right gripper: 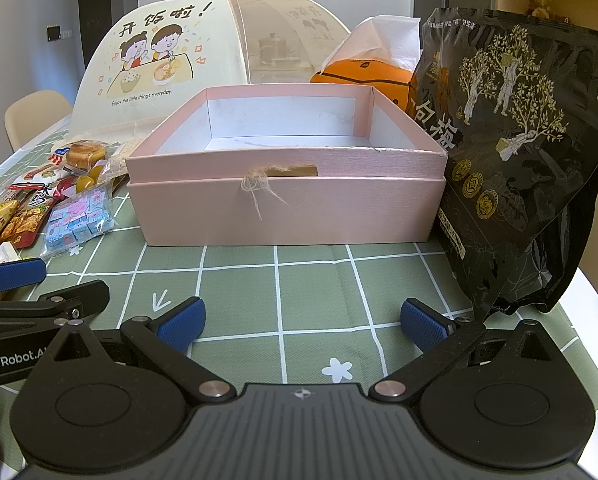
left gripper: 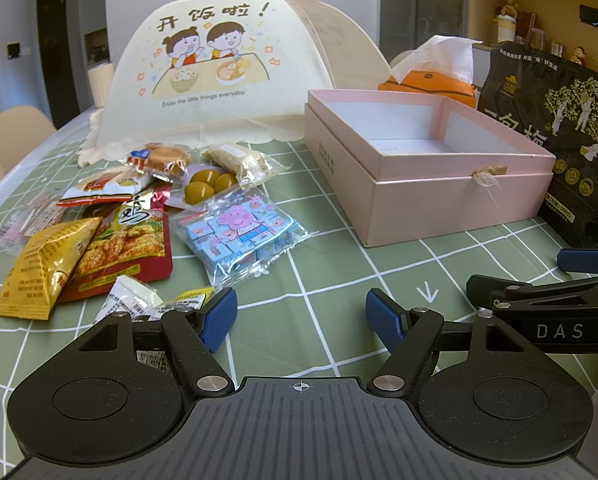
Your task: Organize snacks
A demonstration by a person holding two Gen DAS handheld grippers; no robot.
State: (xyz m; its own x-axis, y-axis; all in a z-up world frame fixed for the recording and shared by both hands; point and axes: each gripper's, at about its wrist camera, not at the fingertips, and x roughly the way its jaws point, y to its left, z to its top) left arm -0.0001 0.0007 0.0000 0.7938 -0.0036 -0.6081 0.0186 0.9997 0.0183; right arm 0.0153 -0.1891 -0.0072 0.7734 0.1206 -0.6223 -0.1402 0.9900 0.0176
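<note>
Snack pile (left gripper: 111, 220) sits at 10 o'clock in left wrist view, all loose on the green grid cloth (left gripper: 331, 280): Peppa pack (left gripper: 239, 236) nearest, red pack (left gripper: 127, 248) and yellow pack (left gripper: 43, 268) overlapping further left. Pink box (right gripper: 287, 208) dead ahead at 12 in right view, open and empty inside (prob the target bin, hence lid off). Black plum bag (right gripper: 515, 152) upright at 2, touching box's right side. Left gripper (left gripper: 301, 320) spread wide, nothing between pads, hovering just short of pile. Right gripper (right gripper: 303, 324) likewise spread, empty, facing box. Nothing sorted yet imo. I'd take Peppa pack first w/ left.
</note>
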